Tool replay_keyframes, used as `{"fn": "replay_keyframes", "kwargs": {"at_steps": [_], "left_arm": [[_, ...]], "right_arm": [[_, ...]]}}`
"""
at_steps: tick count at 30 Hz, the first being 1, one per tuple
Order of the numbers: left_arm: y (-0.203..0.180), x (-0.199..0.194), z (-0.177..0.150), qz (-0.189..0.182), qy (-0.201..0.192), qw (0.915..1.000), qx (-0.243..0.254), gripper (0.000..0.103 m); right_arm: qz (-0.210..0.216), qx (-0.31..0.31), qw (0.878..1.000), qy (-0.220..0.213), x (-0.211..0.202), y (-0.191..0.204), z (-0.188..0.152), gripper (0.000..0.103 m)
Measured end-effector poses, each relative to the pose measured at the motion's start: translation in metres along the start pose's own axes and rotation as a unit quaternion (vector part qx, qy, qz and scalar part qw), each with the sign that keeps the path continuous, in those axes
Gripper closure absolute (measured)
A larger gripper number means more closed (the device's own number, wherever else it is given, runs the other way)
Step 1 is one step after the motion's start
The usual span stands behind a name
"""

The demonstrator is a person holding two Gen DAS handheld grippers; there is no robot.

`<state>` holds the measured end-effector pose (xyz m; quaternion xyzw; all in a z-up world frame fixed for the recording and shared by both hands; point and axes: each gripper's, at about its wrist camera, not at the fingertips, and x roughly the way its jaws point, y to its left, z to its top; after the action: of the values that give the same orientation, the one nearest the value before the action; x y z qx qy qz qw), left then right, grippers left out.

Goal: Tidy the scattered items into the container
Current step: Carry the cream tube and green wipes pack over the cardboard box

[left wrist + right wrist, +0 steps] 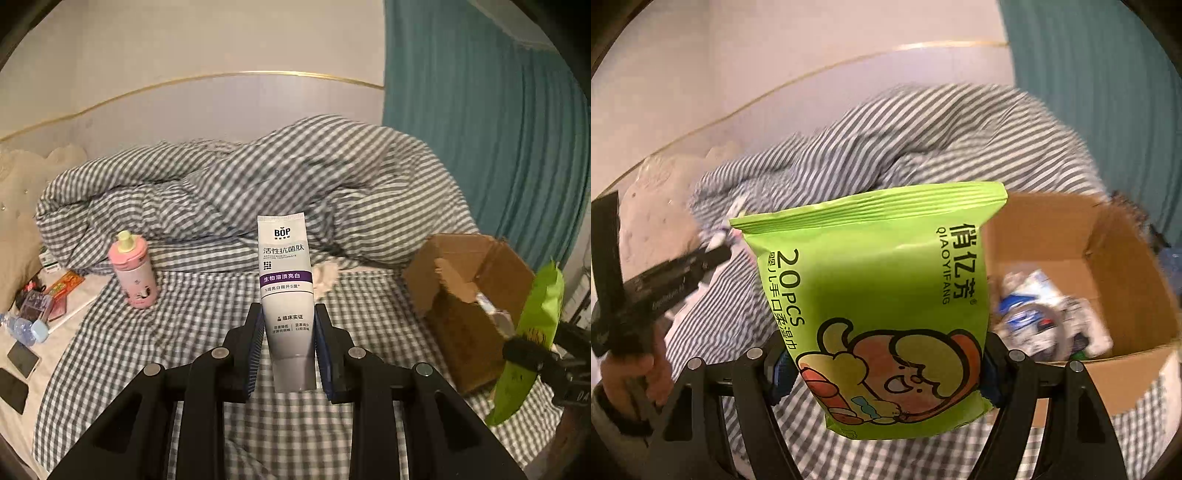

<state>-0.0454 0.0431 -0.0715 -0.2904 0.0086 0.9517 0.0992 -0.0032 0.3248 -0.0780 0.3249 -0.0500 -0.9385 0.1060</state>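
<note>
**Both tongs loaded, carry to box under way**

Left tongs (289, 345) were narrow, clamped on a grey-white toothpaste tube (286, 291) w/ its crimped end pointing away from the tongs, tube clear of the bed (207, 354). Right tongs (882, 373) stood wide, gripping a green wet-wipes pack (875, 306) across its lower part, sealed edge away from the tongs.

The cardboard box (1108, 280), flaps open, sat on the bed just ahead & to the right of the right tongs, some packets already inside. From the left tongs it lay well off to the right (465, 306), beyond the wipes pack.

Step in hand, by my read: transport, not yet drop. Next move prob. calls for bringing each load over the box opening, then opening one at a time so they don't collide; right tongs were nearer.

A pink bottle (133, 273) stood on the bed ahead-left of the left tongs, not yet collected.
</note>
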Motion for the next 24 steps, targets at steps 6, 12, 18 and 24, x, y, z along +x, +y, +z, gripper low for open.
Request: {"fn": "replay_keyframes", "kwargs": {"at_steps": [6,12,18,24], "left_arm": [[-0.042,-0.013,0.011,-0.028,-0.02,0.9991,0.026,0.077],[-0.092,-0.009,0.017,-0.062,-0.021,0.9965,0.052,0.076],[-0.138,0.002,0.023,-0.102,-0.017,0.9925,0.065,0.076],[-0.193,0.022,0.024,-0.138,-0.008,0.9859,0.094,0.076]], "right_arm": [[-0.07,0.014,0.996,-0.051,-0.036,-0.025,0.008,0.027],[-0.134,0.038,0.984,-0.111,-0.073,-0.059,0.015,0.028],[-0.187,0.043,0.973,-0.132,-0.094,-0.089,0.023,0.028],[-0.193,0.065,0.974,-0.105,-0.078,-0.119,0.028,0.028]]}}
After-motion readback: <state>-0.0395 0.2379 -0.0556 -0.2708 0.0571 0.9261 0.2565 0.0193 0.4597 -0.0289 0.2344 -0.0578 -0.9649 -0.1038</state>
